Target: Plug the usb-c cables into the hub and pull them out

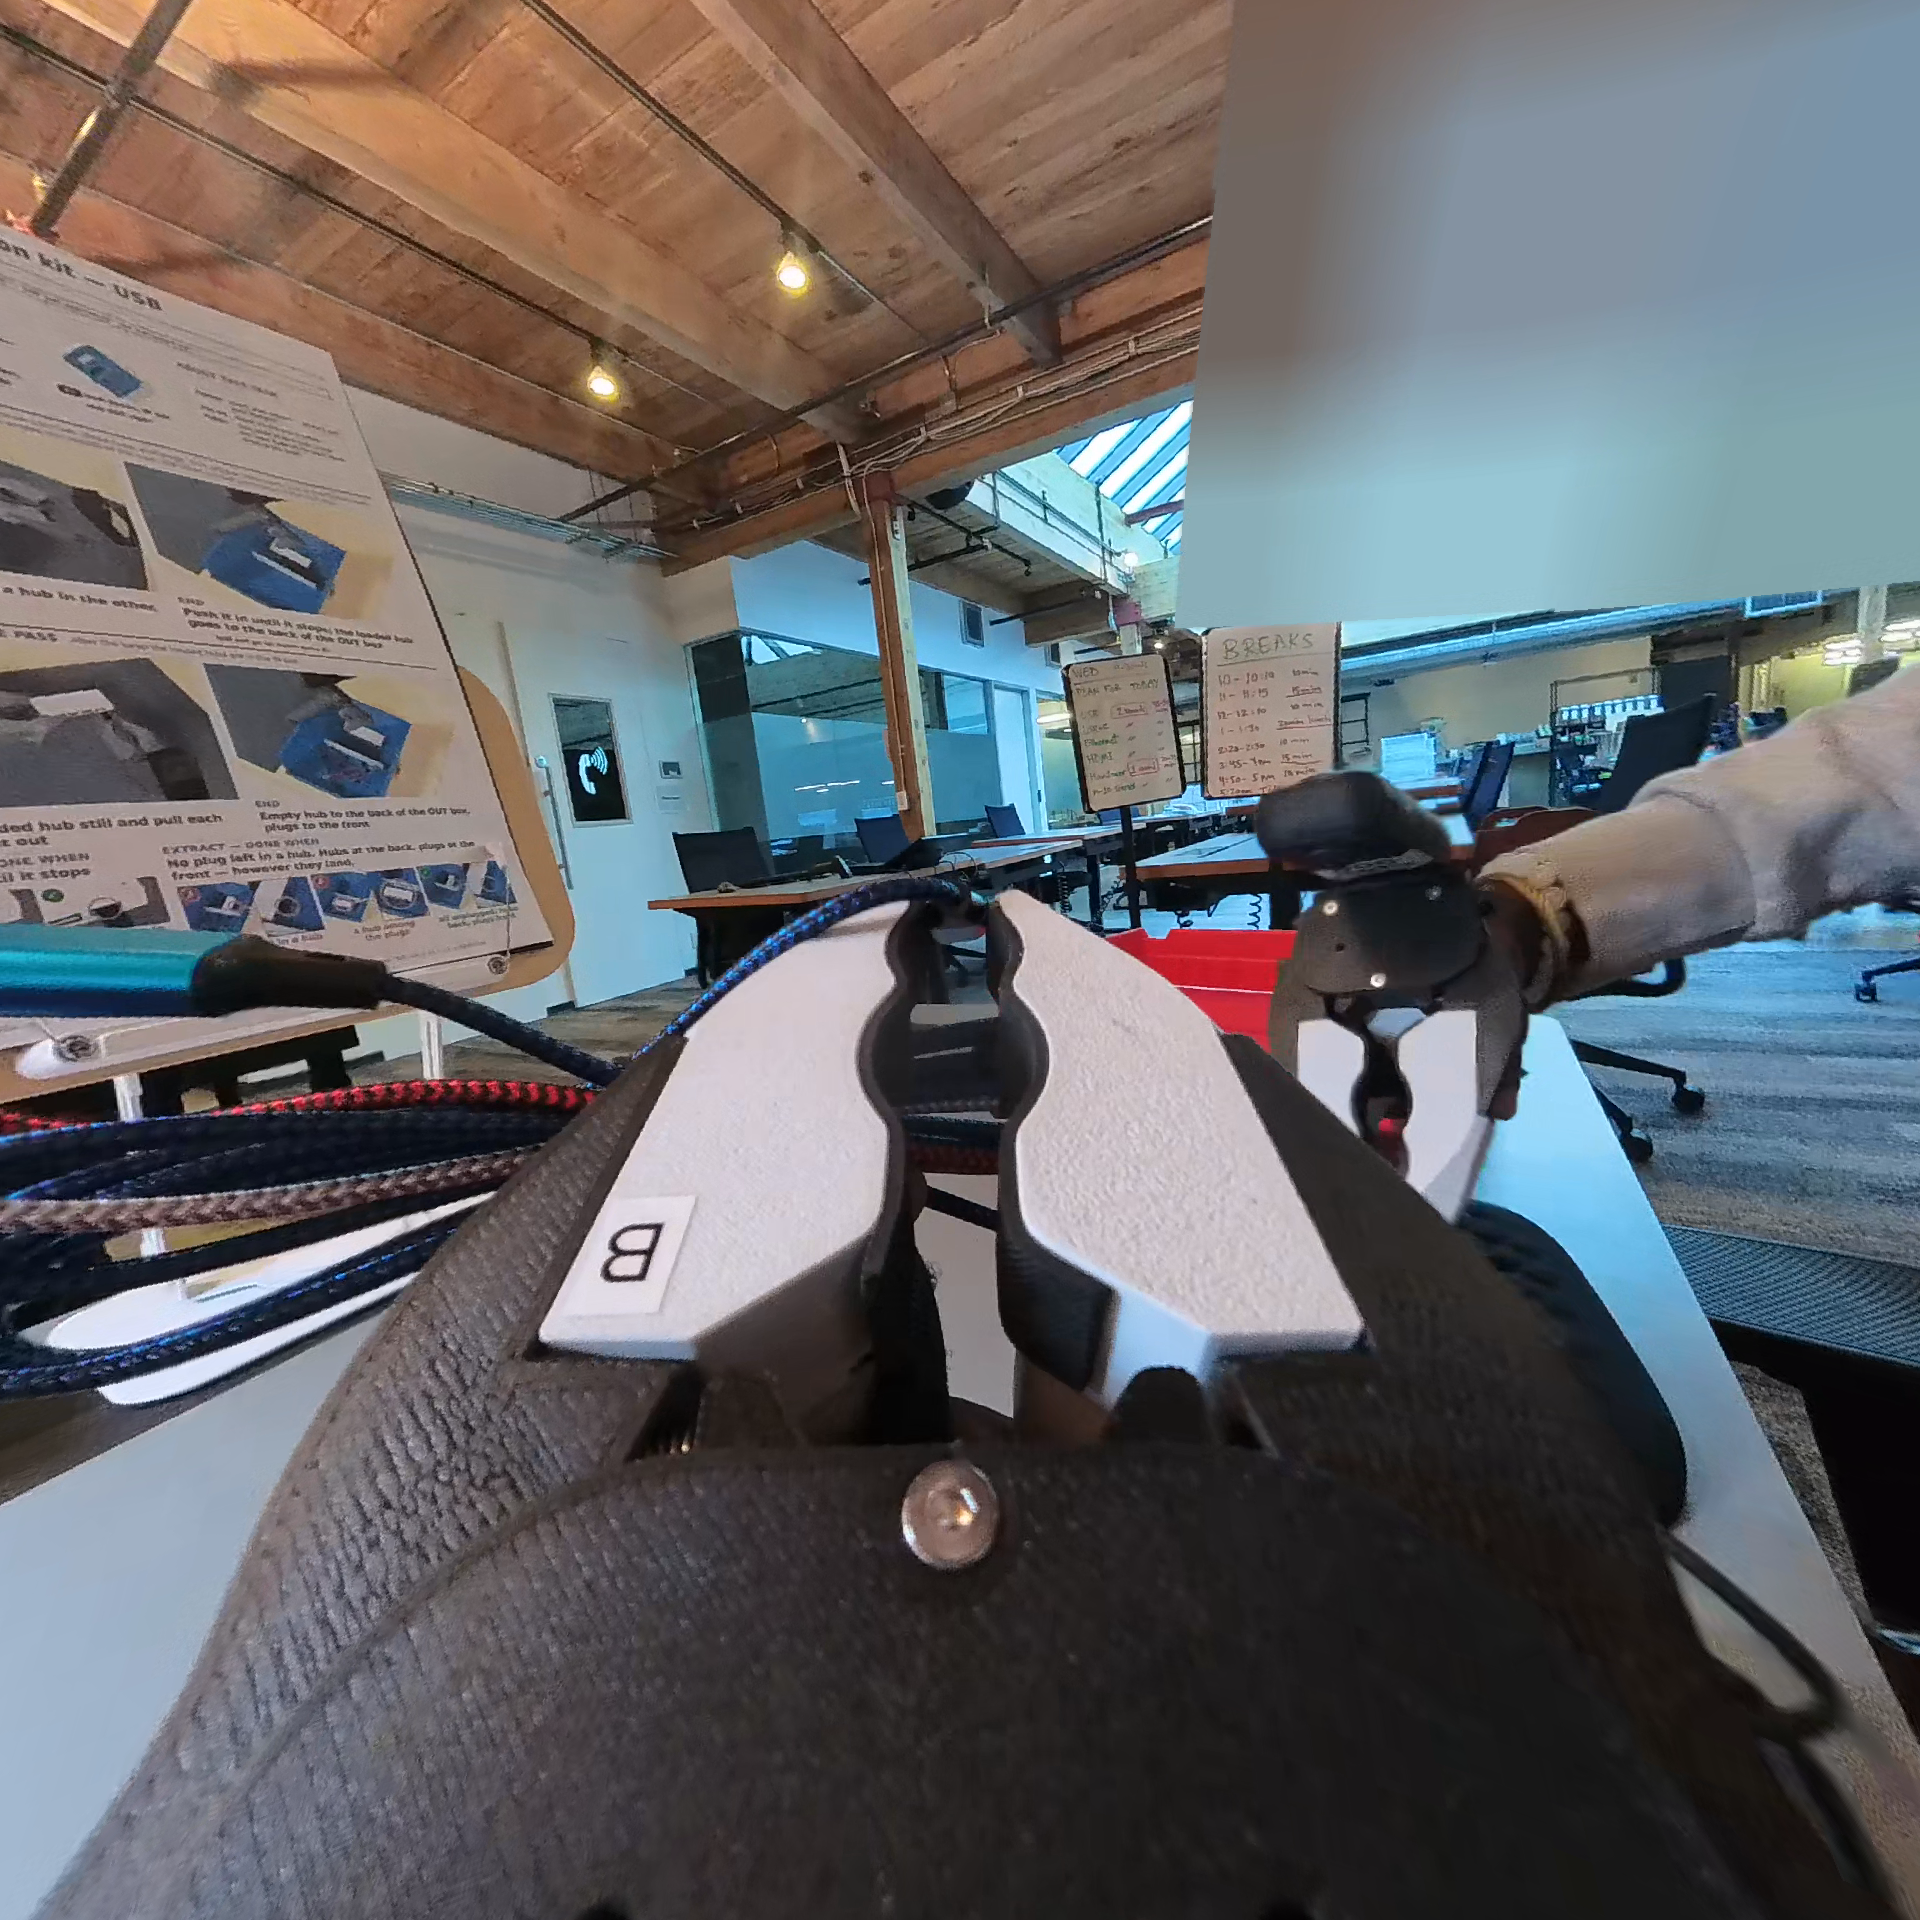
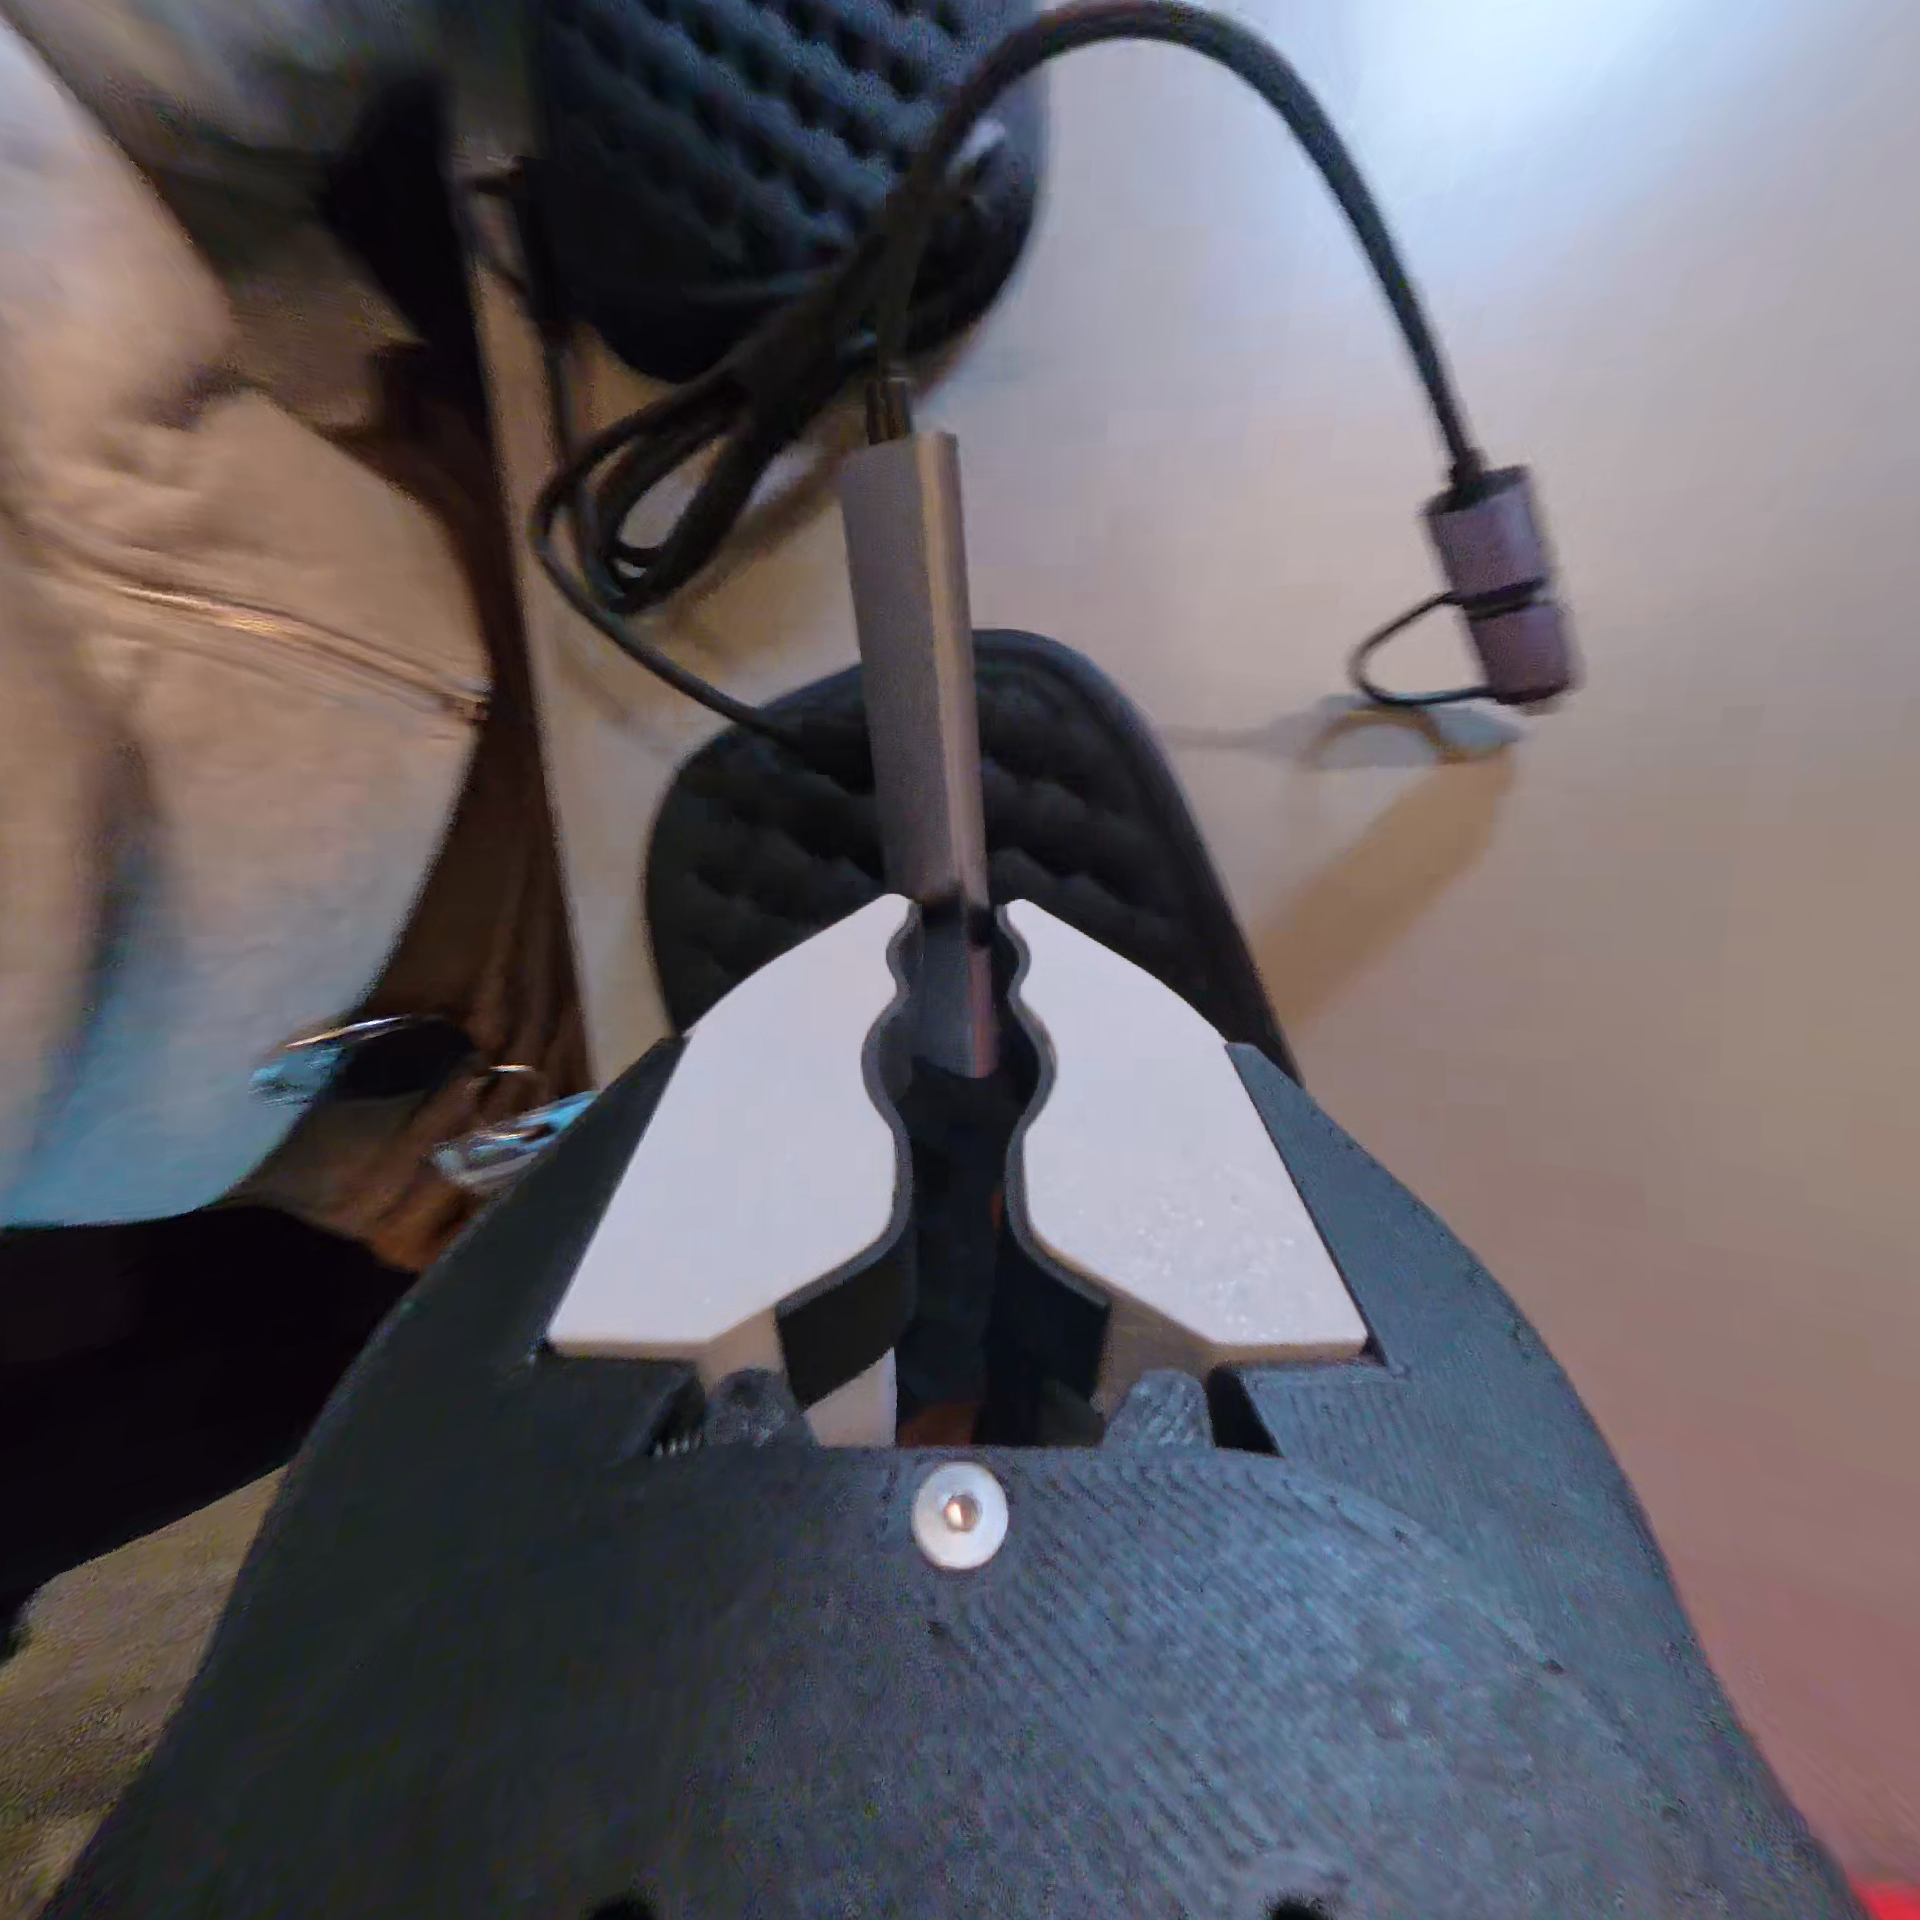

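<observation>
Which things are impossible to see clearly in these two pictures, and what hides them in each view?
- Left wrist view: what the left gripper pinches; its own fingers cover the blue braided cable at the tips.
- Left wrist view: the teal hub is cut off by the left edge; ports unseen.
- Right wrist view: the grey hub in the right gripper shows edge-on; ports hidden, picture blurred.
- Right wrist view: the person's sleeve is blurred.

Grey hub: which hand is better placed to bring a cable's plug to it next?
Left. The right gripper is already clamped on the grey hub, steadying it. The left gripper appears to pinch a blue braided cable, so it can carry that over.
</observation>
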### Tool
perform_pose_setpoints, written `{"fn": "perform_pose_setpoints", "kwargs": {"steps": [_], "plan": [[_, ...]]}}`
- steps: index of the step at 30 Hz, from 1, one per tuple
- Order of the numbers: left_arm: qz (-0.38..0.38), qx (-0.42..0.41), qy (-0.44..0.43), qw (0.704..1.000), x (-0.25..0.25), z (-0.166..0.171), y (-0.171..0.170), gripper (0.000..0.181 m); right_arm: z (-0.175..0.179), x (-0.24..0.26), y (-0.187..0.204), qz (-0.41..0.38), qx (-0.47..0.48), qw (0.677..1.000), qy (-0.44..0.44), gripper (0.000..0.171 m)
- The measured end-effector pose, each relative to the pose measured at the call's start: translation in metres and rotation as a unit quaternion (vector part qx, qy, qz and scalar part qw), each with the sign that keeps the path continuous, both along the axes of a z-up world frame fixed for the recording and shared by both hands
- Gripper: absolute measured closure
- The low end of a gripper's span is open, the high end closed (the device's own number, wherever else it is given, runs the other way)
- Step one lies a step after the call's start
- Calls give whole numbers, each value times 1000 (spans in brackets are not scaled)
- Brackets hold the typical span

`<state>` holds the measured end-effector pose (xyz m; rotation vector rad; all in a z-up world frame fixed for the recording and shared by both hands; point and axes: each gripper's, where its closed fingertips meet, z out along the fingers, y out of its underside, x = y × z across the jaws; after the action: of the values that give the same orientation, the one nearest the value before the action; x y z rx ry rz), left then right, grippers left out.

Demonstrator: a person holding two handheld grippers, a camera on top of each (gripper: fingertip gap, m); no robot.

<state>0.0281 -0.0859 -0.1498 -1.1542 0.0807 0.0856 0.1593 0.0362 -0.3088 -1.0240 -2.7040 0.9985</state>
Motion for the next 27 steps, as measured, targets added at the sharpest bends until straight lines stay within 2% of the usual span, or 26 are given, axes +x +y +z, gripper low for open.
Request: {"fn": "perform_pose_setpoints", "kwargs": {"steps": [2,4,7,11,16,19,21,22,24,26,27], "plan": [[3,0,4,1000,0,0,0,170,-2,7,-10,30,-26,999,-9,161],[6,-1,6,1000,-1,0,0,170,-6,9,-15,58,8,998,34,159],[6,3,1,1000,-2,0,-1,170,-8,10,-19,46,33,997,44,159],[3,8,-4,1000,-2,0,0,170,-24,11,-23,-17,-20,998,-60,150],[4,12,6,1000,2,4,-1,170,-32,14,-26,20,-23,990,-141,149],[3,15,3,1000,2,4,-1,170,-25,13,-28,2,-97,965,-242,149],[6,15,2,1000,0,3,-2,170,-21,10,-28,-16,-143,951,-274,150],[7,16,2,1000,-1,3,-3,170,-20,6,-26,-26,-128,957,-258,150],[12,22,1,1000,-4,4,-5,170,-16,-13,-5,-38,-2,989,-142,150],[13,28,-6,999,-7,5,-8,170,-2,-33,23,-33,161,986,8,150],[13,30,-10,999,-8,5,-8,170,4,-34,27,-44,185,981,35,150]]}}
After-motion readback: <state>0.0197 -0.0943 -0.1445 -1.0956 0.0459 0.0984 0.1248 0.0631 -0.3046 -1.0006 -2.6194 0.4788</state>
